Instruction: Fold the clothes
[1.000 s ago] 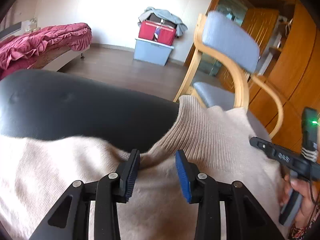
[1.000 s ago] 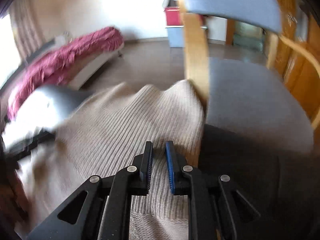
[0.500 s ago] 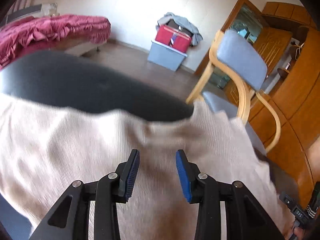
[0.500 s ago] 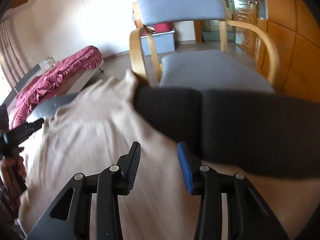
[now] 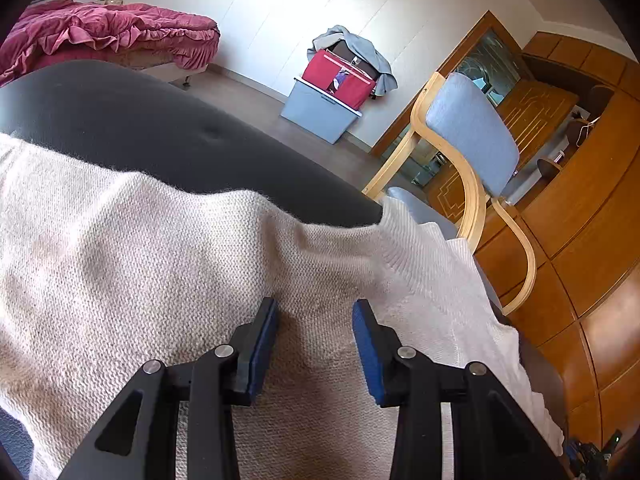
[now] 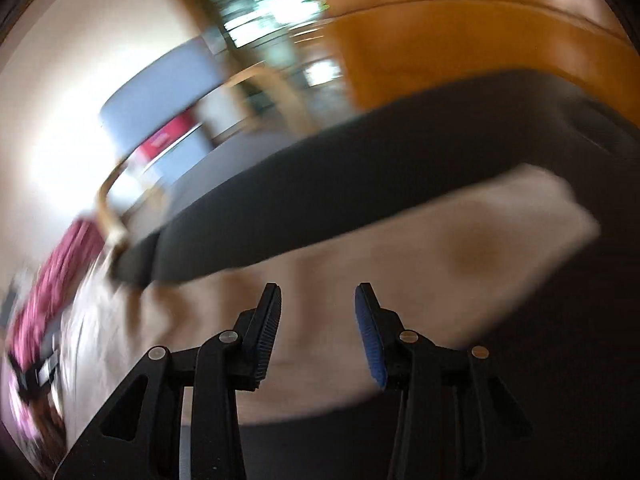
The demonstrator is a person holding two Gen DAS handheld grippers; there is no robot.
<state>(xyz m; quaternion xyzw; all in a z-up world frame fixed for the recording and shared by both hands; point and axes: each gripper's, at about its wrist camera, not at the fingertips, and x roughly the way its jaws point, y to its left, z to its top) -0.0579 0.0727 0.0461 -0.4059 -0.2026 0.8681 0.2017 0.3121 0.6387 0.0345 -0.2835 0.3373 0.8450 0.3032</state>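
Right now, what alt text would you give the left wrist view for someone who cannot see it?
The open left gripper hovers over a cream knit sweater spread on a dark cushioned surface. Behind stand a wooden armchair with grey-blue cushions, a red bag on a grey bin, and a bed with a crimson cover.

Your left gripper [image 5: 315, 354] is matte black plastic: two angular fingers [image 5: 260, 350] lined with ribbed blue pads, silver round screw heads at the joints, triangular cut-outs in the arms below. Your right gripper [image 6: 318, 334] looks the same, with blue-edged fingers [image 6: 370, 336] and matching silver screws.
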